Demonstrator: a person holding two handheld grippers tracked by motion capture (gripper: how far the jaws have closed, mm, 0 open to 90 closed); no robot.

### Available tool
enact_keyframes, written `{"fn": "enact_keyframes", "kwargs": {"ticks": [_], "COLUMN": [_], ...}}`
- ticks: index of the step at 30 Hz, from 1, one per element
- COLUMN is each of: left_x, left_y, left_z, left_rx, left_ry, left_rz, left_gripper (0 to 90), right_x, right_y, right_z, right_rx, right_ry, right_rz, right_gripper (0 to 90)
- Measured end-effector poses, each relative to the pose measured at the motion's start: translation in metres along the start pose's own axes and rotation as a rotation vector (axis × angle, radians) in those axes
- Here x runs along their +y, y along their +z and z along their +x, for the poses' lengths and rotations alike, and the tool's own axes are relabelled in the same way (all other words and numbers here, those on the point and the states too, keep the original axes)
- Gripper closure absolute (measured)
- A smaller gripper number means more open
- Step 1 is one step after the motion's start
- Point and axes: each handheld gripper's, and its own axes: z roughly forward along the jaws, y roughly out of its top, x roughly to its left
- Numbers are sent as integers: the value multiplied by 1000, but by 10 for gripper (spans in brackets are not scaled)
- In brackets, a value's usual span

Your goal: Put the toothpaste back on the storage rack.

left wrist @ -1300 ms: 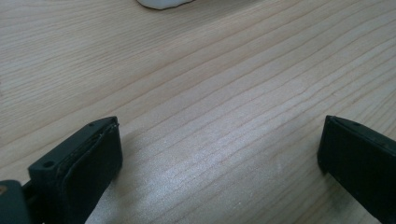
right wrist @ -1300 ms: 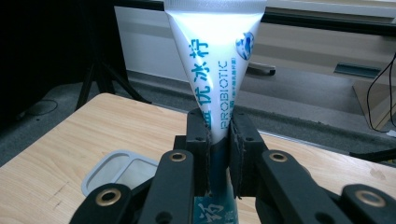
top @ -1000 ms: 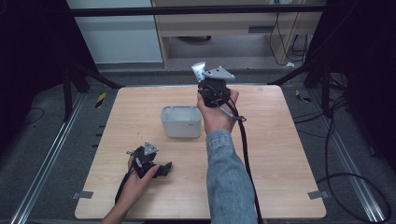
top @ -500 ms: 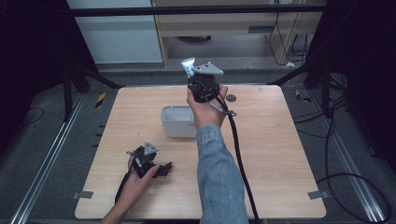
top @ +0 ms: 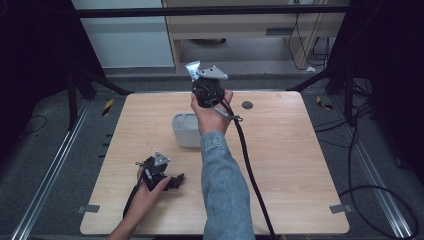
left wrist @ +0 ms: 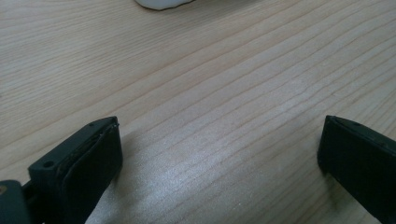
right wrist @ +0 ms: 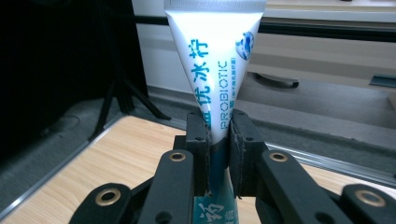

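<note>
A white toothpaste tube [right wrist: 215, 70] with blue lettering stands upright between the jaws of my right gripper [right wrist: 218, 140], which is shut on it. From above, that gripper [top: 196, 80] is raised over the far middle of the table, the tube's flat end [top: 192, 68] sticking up, just behind a grey rectangular container [top: 185, 130]. My left gripper [top: 172, 182] rests low on the near left of the table, open. Its black jaws stand wide apart over bare wood, with nothing between the fingers [left wrist: 88, 163].
The wooden table [top: 290, 165] has a small dark round mark [top: 247, 105] at the far middle. A black cable [top: 247, 160] trails from the right gripper toward the near edge. Metal rails and dark floor surround the table.
The right hand has carried the tube leftward, from beside the container's far right to behind it. The left hand has stayed still.
</note>
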Motion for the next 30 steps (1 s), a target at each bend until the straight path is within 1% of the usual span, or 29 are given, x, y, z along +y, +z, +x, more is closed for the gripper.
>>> {"fn": "enact_keyframes", "kwargs": {"ticks": [1,6,9,18,19,20,22,25,26,27,30], "left_x": [0,0,0,0,0,0,0,0,0,-1,-1], "left_y": [0,0,0,0,0,0,0,0,0,0,0], "left_z": [0,0,0,0,0,0,0,0,0,0,0], "left_rx": [-1,-2,-3,-3,-2,-2,-2,-5,-5,-6,-7], "left_ry": [1,2,3,3,3,3,2,3,3,5,5], "left_rz": [0,0,0,0,1,1,0,0,0,0,0], "left_gripper": [0,0,0,0,0,0,0,0,0,0,0], "right_x": [-1,0,-1,-4,-7,-7,-12,-21,-21,-26,-35], "right_y": [2,8,11,18,21,21,26,33,33,39,45], "right_z": [1,8,9,14,16,16,18,18,18,17,17], "right_rx": [5,11,21,14,15,15,20,15,15,15,6], "right_ry": [11,10,38,18,9,9,11,8,8,8,7], "right_rz": [-7,-25,-34,-35,-33,-33,-32,-26,-26,-15,-4], "right_gripper": [799,798,799,797,797,797,797,797,797,797,797]}}
